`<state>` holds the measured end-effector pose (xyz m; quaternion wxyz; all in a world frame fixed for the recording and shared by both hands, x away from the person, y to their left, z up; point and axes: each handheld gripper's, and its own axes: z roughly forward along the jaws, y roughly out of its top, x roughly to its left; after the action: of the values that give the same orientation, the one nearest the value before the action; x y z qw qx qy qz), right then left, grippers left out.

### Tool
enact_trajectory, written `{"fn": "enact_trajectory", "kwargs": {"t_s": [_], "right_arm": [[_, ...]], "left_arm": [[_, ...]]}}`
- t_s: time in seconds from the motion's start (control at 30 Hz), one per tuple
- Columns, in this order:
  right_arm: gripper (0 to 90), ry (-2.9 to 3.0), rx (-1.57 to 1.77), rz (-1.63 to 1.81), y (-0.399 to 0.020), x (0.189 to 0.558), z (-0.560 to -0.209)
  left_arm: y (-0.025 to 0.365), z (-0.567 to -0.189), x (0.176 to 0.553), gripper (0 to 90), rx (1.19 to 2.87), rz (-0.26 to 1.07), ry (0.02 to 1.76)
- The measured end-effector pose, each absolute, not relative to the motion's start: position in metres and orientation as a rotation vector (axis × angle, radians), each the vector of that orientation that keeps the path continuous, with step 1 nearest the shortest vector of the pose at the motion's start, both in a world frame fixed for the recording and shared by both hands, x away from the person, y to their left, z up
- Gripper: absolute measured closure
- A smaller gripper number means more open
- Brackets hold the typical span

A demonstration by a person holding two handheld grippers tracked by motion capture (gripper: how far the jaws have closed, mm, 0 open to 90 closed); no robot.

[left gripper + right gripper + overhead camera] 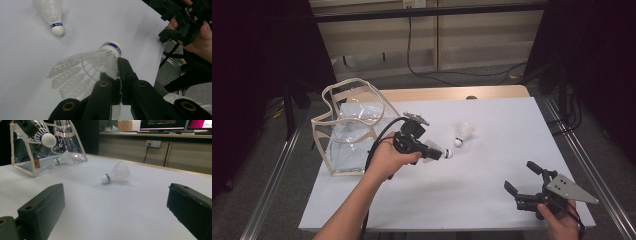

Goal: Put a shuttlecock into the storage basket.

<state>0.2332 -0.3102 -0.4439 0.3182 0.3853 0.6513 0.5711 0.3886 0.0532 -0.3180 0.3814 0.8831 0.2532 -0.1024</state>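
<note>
carrying a shuttlecock (438,154) clamped by its feather skirt in the left gripper (432,151) above the table (492,200), cork pointing away from the clear bag (349,130), long axis near level; next, likely swinging it over the bag mouth; right gripper (523,184) idle, jaws wide apart

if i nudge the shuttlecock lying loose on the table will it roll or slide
The loose shuttlecock lies on its side, so it would probably roll in a curve around its round cork rather than straight. Its thin feather skirt looks very light and easily crushed.
</note>
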Motion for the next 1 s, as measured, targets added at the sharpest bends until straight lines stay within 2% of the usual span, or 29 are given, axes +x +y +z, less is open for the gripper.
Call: {"fn": "enact_trajectory", "kwargs": {"t_s": [1.0], "right_arm": [[1.4, 1.715, 1.008, 1.507, -0.309, 0.233, -0.443]], "left_arm": [[0.061, -0.287, 0.400, 89.3, 2.267, -0.240, 0.671]]}}
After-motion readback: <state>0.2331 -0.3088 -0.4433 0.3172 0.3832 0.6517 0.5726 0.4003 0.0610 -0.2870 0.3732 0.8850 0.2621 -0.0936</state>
